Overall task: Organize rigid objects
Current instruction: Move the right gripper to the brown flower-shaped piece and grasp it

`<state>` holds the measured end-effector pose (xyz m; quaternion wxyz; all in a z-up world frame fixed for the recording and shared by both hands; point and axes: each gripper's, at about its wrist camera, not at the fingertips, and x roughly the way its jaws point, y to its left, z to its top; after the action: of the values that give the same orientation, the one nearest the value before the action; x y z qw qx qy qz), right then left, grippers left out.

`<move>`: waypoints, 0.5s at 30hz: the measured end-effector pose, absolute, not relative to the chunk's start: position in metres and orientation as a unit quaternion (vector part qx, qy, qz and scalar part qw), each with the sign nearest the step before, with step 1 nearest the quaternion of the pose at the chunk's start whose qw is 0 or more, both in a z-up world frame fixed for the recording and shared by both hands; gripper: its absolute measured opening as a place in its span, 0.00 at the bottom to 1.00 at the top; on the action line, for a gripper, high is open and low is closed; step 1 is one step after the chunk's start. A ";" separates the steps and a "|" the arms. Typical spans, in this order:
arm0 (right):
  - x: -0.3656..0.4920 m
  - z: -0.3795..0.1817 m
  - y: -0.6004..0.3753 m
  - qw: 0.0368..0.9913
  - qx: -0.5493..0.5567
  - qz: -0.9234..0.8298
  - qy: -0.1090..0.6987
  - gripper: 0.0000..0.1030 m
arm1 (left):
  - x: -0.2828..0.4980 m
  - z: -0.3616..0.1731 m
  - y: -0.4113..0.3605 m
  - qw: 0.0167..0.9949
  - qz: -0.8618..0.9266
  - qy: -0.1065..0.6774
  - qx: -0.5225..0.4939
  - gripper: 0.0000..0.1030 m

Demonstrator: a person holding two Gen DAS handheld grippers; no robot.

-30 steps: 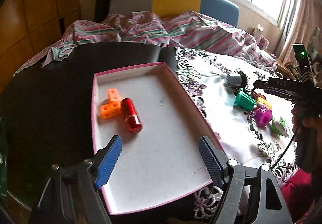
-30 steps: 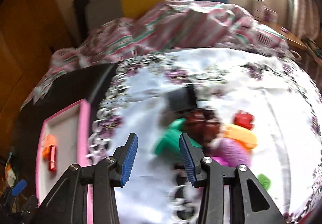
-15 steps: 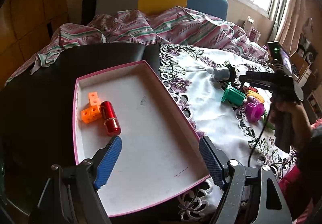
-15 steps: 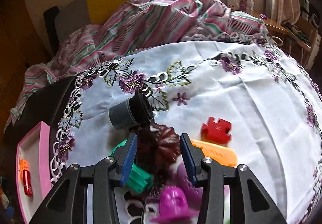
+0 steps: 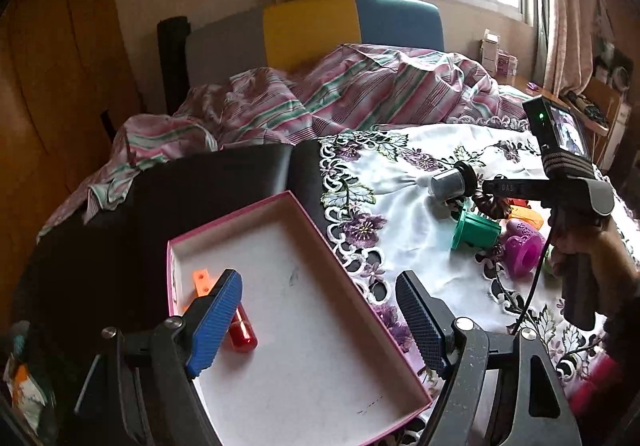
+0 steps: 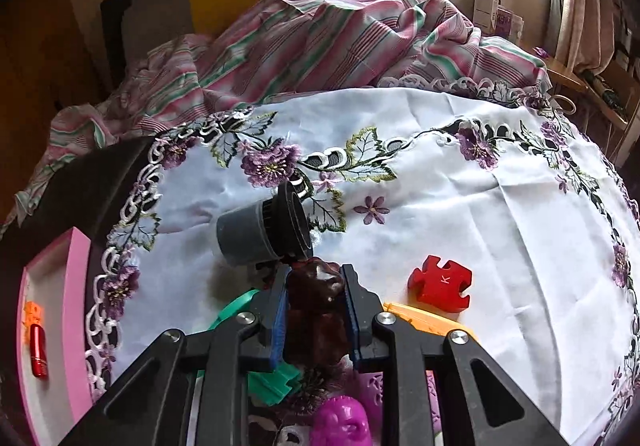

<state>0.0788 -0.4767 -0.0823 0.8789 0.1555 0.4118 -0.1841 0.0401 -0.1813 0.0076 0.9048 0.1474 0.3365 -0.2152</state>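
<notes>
Between the right gripper's (image 6: pixel 314 310) blue pads, clamped: dark brown ridged piece (image 6: pixel 316 306), on the embroidered cloth (image 6: pixel 480 205). Pink-rimmed box (image 5: pixel 304 213) lies well to its left (under left gripper (image 5: pixel 320 322), jaws apart, empty). Piece's long axis probably along the fingers.

My right gripper (image 6: pixel 314 308) now clamped on dark brown ridged piece (image 6: pixel 316 298); was open. Pink tray (image 5: pixel 248 221) shifted toward 6 o'clock in left view.
</notes>
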 end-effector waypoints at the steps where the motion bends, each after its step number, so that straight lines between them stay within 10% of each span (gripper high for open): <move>1: 0.078 -0.080 -0.477 0.879 0.156 -0.185 0.412 0.22 | 0.040 0.007 -0.185 0.904 -0.217 0.335 0.152 0.78; 15: 0.068 -0.056 -0.482 0.892 0.169 -0.182 0.378 0.22 | 0.036 0.003 -0.218 0.896 -0.234 0.330 0.181 0.78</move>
<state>0.0684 -0.4819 -0.0563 0.8919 0.1694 0.3780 -0.1816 0.0362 -0.2182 0.0027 0.8963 0.1815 0.3299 -0.2343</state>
